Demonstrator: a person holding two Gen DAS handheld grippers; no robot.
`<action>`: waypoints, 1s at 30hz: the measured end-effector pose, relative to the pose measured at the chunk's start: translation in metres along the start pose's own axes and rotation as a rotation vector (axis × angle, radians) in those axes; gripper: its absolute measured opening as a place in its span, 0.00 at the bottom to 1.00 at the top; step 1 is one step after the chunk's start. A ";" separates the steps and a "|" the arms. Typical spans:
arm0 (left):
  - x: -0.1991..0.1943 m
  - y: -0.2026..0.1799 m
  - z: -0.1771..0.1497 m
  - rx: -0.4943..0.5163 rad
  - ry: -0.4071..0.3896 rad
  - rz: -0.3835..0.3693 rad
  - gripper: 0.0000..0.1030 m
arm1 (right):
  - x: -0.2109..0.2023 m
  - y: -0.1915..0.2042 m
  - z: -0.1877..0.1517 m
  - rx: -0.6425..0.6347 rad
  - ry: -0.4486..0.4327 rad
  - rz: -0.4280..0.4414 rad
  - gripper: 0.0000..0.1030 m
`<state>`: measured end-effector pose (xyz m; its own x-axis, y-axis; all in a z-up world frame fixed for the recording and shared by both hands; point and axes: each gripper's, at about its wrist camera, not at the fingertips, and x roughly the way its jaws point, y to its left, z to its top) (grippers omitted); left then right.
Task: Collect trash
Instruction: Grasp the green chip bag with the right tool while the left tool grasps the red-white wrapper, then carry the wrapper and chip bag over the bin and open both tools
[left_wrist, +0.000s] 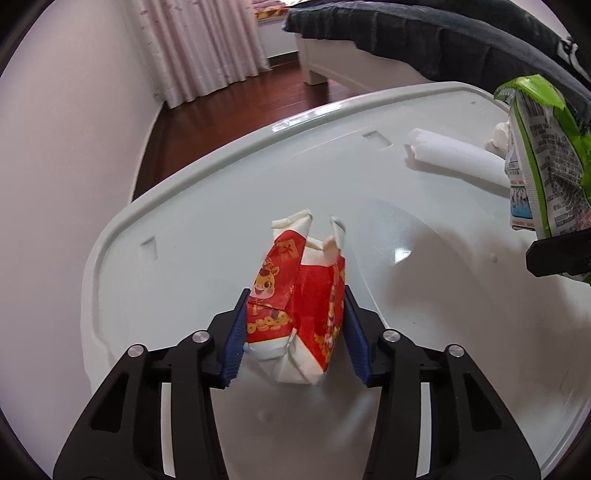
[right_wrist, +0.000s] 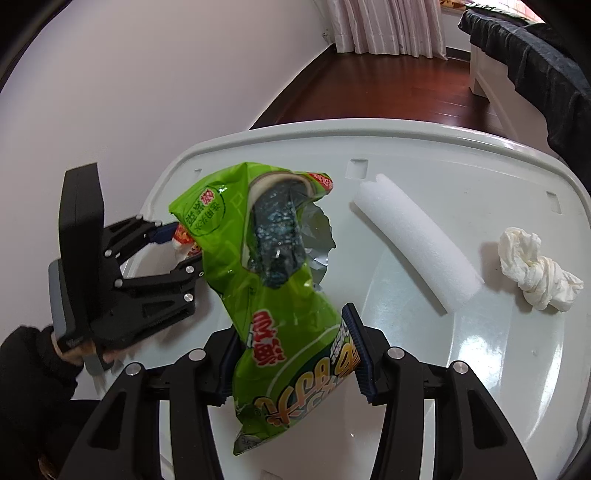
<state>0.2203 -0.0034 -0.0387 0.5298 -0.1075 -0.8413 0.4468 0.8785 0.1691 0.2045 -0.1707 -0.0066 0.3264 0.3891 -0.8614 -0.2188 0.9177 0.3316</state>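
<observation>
My left gripper is shut on a red and white tissue pack with a cartoon print, held just above the pale tray-like table. It also shows in the right wrist view at the left, with the pack mostly hidden. My right gripper is shut on a torn green snack bag, lifted off the table; the bag shows at the right edge of the left wrist view. A white foam tube and a crumpled white tissue lie on the table.
The table has a raised rim and stands by a white wall. Beyond it are a dark wood floor, pink curtains and a bed with a dark cover.
</observation>
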 end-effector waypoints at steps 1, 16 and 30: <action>0.000 -0.002 0.001 -0.011 0.002 0.020 0.42 | -0.002 -0.001 -0.001 0.005 -0.004 -0.003 0.49; -0.020 -0.031 -0.015 -0.327 0.049 0.189 0.35 | -0.033 -0.017 -0.016 0.030 -0.066 -0.047 0.49; -0.067 -0.084 -0.045 -0.405 -0.062 0.112 0.33 | -0.075 -0.024 -0.072 -0.027 -0.162 -0.178 0.49</action>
<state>0.1154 -0.0490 -0.0195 0.6068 -0.0178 -0.7946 0.0708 0.9970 0.0317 0.1193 -0.2279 0.0219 0.5045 0.2313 -0.8319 -0.1690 0.9713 0.1676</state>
